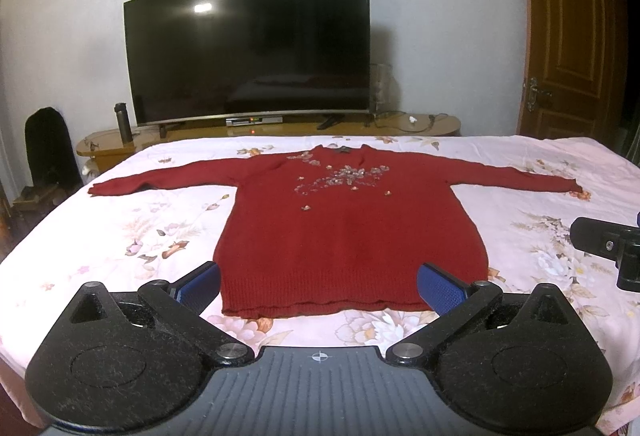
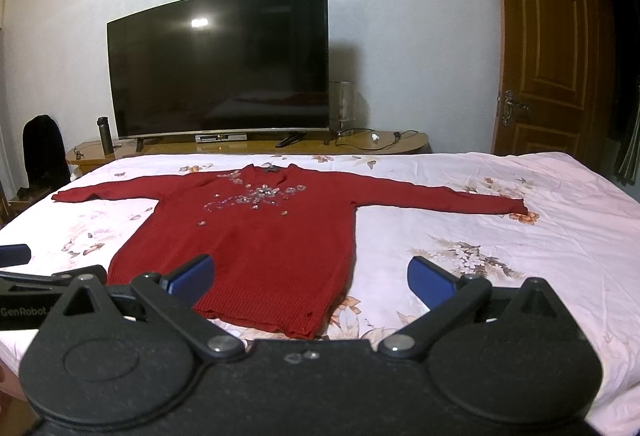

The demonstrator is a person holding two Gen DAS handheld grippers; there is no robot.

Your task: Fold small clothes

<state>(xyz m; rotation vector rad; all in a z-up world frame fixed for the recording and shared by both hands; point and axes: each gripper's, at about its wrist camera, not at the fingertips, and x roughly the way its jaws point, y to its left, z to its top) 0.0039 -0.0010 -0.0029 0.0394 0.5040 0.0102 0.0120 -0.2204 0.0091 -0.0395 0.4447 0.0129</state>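
The red sweater (image 1: 348,232) lies flat and face up on the bed (image 1: 120,236), across the middle of the left wrist frame, with both sleeves stretched outward. The left sleeve cuff (image 1: 94,190) ends near the left edge of the bed; the right sleeve cuff (image 1: 576,188) ends at centre right, with bare floral sheet beyond it. The collar (image 1: 340,149) points toward the far edge of the bed, and the ribbed hem (image 1: 320,306) runs along the lower middle of the frame, close to the near edge.

The left gripper (image 1: 318,282) hovers just short of the hem. Its jaws are spread wide and hold nothing; the blue pads (image 1: 200,284) stand either side of the hem, which spans nearly the full gap.

The right gripper (image 2: 310,278) hovers over the lower right corner of the sweater in the right wrist frame. Its jaws are likewise spread and empty: one pad overlaps the hem area, the other sits over bare sheet. Open sheet extends to the right side of that frame.

Beyond the far edge of the bed stand a dark television (image 1: 248,44) on a wooden bench (image 1: 432,124) and, at upper right, a wooden door (image 1: 568,36).
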